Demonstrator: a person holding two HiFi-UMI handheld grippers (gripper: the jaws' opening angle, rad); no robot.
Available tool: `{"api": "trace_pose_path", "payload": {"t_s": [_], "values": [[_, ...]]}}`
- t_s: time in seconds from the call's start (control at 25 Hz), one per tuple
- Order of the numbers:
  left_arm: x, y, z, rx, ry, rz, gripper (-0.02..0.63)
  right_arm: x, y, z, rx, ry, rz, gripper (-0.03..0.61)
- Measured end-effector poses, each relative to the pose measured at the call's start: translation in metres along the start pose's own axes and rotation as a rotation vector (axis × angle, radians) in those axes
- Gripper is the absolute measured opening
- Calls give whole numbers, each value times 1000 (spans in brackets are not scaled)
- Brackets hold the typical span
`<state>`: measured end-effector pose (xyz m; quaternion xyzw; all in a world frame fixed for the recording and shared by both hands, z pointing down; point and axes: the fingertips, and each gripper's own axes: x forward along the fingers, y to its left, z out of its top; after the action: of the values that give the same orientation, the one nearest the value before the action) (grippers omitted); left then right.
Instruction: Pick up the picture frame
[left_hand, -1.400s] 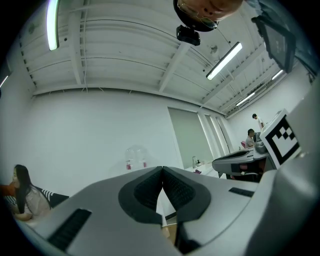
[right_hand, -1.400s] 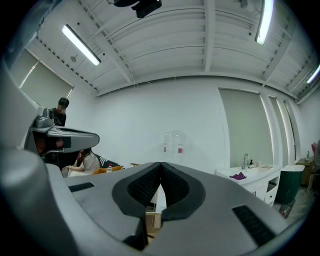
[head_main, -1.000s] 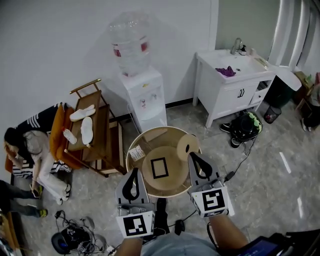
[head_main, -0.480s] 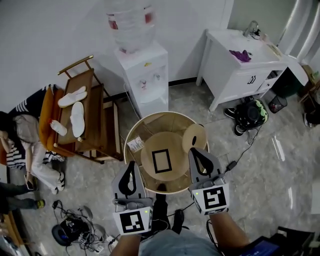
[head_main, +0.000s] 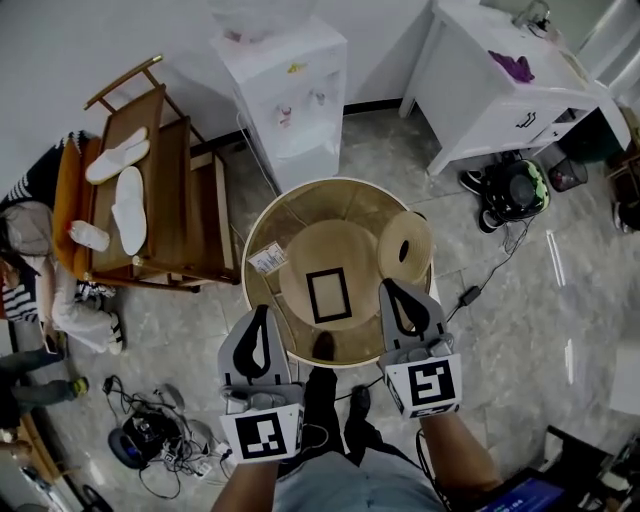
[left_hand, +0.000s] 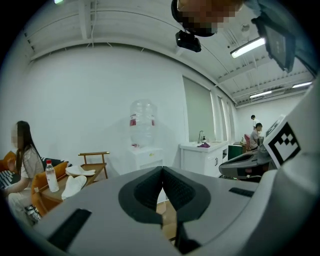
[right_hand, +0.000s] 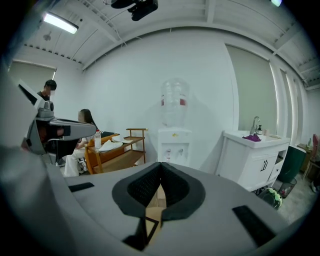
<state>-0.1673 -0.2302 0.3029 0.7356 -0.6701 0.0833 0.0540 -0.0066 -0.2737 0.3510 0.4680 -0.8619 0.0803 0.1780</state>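
The picture frame (head_main: 328, 295) is a small black rectangle lying flat on the raised middle disc of a round wooden table (head_main: 262, 228). In the head view my left gripper (head_main: 262, 313) hangs over the table's near left rim, its jaws shut and empty. My right gripper (head_main: 391, 289) hangs over the near right rim, also shut on nothing. The frame lies between the two grippers, a little beyond their tips and untouched. In the left gripper view the left gripper (left_hand: 162, 170) has its pads meeting, and in the right gripper view the right gripper (right_hand: 161, 165) does too.
A smaller round wooden disc (head_main: 405, 247) and a paper tag (head_main: 266, 260) also lie on the table. Behind stand a water dispenser (head_main: 290, 85), a wooden rack (head_main: 178, 215) with slippers and a white cabinet (head_main: 500, 95). A person (head_main: 22, 270) sits at the left. Cables (head_main: 150, 450) lie on the floor.
Both grippers have come down and forward toward the table, which now looks larger and closer beneath them. Their jaws stay shut. The frame has not moved on the table.
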Motion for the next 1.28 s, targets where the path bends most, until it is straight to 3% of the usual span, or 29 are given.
{"api": "trace_pose_path", "payload": {"t_s": [0.32, 0.8, 1.04, 1.28], "values": [[36, 12, -68, -46, 119, -45, 15, 47, 6, -57, 36, 119, -4, 14], [71, 17, -141, -97, 235, -70, 15, 88, 9, -137, 64, 240, 4, 14], [81, 19, -177, -72, 285, -88, 15, 101, 13, -178, 103, 347, 16, 14], [90, 22, -220, -89, 340, -88, 15, 122, 14, -218, 118, 355, 9, 14]]}}
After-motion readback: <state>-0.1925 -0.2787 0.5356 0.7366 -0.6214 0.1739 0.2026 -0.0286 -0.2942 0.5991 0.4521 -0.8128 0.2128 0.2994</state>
